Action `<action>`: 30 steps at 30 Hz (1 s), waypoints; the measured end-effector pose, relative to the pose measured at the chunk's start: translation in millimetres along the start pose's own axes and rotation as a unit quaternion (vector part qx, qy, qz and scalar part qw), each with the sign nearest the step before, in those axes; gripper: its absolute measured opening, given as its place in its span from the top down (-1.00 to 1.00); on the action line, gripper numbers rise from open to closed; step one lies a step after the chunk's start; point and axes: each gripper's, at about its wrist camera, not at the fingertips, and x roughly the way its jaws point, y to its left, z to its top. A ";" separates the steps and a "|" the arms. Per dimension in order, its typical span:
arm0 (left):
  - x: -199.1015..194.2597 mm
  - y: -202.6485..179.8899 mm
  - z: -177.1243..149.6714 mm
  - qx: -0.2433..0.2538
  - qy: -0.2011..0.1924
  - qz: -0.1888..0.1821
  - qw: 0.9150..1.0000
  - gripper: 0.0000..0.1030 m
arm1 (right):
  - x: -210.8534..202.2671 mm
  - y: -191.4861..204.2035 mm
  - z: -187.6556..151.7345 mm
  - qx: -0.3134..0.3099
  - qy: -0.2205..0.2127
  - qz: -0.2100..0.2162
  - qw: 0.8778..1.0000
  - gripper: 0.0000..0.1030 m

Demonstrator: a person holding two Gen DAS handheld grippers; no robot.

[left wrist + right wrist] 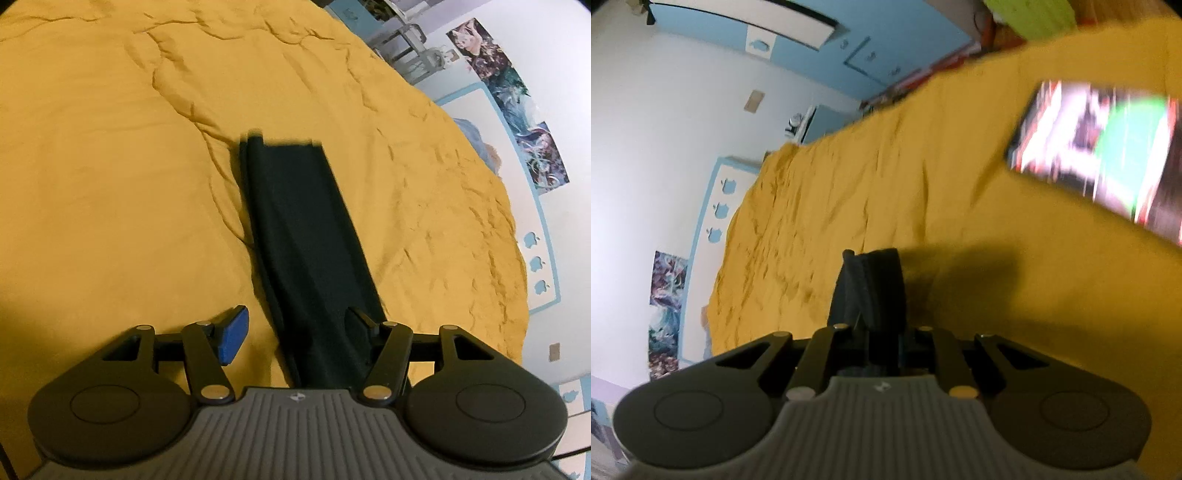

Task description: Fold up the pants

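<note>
Mustard-yellow bedspread lies under the dark pants, folded lengthwise and stretching toward twelve o'clock from my left gripper, whose fingers stand spread over the near end. My right gripper pinches a bunched end of the pants; a blurred patterned object lies at two o'clock.

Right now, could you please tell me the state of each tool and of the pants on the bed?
left tool: open, fingers either side of the pants.
right tool: shut on the pants.
dark pants: folded lengthwise into a narrow strip on the yellow bedspread, one end bunched in the right tool.
</note>
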 end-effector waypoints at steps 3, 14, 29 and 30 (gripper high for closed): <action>-0.5 -2.1 0.1 0.006 0.003 -0.001 1.000 -0.34 | 1.9 1.1 25.1 -0.017 -0.005 -0.008 1.000 0.85; 32.4 -10.0 4.2 0.031 -0.034 0.033 0.998 -0.38 | -14.7 -2.9 13.2 -0.120 0.055 -0.096 0.987 0.59; 49.2 31.5 17.5 -0.098 -0.067 -0.116 0.986 0.56 | 14.4 137.1 -201.7 -0.460 0.112 0.062 0.878 0.48; 51.4 32.5 16.8 -0.095 -0.056 -0.130 0.985 0.78 | 21.5 143.8 -214.9 -0.457 0.126 0.075 0.877 0.47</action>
